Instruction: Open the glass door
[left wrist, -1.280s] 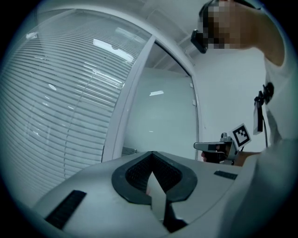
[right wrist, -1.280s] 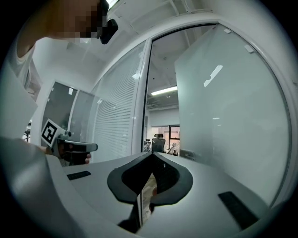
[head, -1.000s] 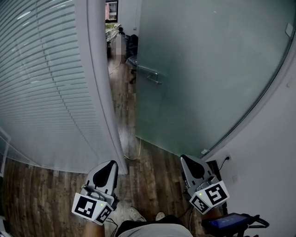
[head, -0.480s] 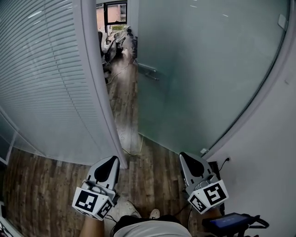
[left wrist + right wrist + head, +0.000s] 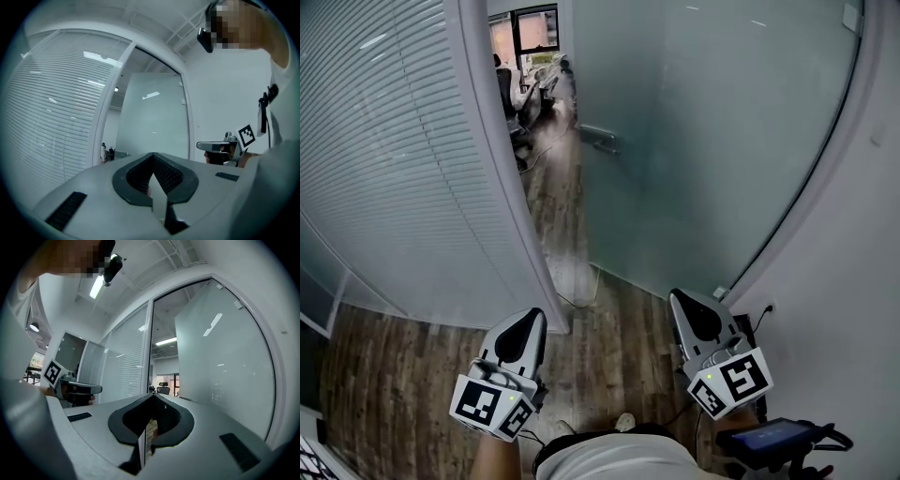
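The frosted glass door [image 5: 712, 141] stands swung open into the room beyond, its metal handle [image 5: 598, 138] on the edge by the gap. My left gripper [image 5: 532, 317] hangs low in the head view, near the foot of the white frame post [image 5: 492, 159], jaws together with nothing between them. My right gripper [image 5: 678, 298] is low on the right, in front of the door's bottom corner, also shut and empty. Neither touches the door. In the left gripper view the door [image 5: 150, 117] lies ahead beyond the shut tips [image 5: 153, 155]. In the right gripper view the door [image 5: 220, 362] fills the right side.
A glass partition with white blinds [image 5: 384, 169] fills the left. Office chairs [image 5: 514, 94] stand beyond the doorway on the wooden floor [image 5: 609, 319]. A white wall [image 5: 853, 281] with a socket [image 5: 766, 307] closes the right. A device with a screen [image 5: 773, 438] sits at the bottom right.
Both grippers have moved forward towards the doorway with the person, and more of the room beyond shows. The door stays open and both jaws stay shut.
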Motion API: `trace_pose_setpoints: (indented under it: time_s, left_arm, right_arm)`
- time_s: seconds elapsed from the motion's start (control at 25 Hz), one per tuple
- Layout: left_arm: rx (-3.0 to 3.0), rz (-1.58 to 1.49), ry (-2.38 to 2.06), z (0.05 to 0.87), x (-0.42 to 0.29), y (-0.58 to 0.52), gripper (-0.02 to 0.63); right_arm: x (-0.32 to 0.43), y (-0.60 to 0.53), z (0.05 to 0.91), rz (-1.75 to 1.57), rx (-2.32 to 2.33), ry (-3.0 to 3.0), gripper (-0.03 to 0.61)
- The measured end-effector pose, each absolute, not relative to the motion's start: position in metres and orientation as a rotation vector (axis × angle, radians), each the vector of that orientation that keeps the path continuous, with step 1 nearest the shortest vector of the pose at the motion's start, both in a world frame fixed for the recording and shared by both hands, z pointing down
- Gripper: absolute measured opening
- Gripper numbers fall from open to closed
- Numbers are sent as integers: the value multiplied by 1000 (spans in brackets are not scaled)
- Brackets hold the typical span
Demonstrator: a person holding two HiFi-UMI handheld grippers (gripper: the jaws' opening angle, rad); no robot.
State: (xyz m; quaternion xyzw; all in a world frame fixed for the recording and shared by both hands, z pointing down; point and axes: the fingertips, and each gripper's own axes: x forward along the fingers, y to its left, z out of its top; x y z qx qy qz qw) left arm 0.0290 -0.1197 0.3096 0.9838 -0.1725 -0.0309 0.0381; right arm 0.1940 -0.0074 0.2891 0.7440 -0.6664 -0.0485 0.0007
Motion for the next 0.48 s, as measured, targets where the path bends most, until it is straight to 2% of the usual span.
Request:
trace_pose_setpoints:
  time_s: [0.48]
  left_arm:
    - [3032, -99, -477, 308, -5, -134, -2]
  right_arm:
    - [153, -27, 285, -160, 2332, -2054, 2]
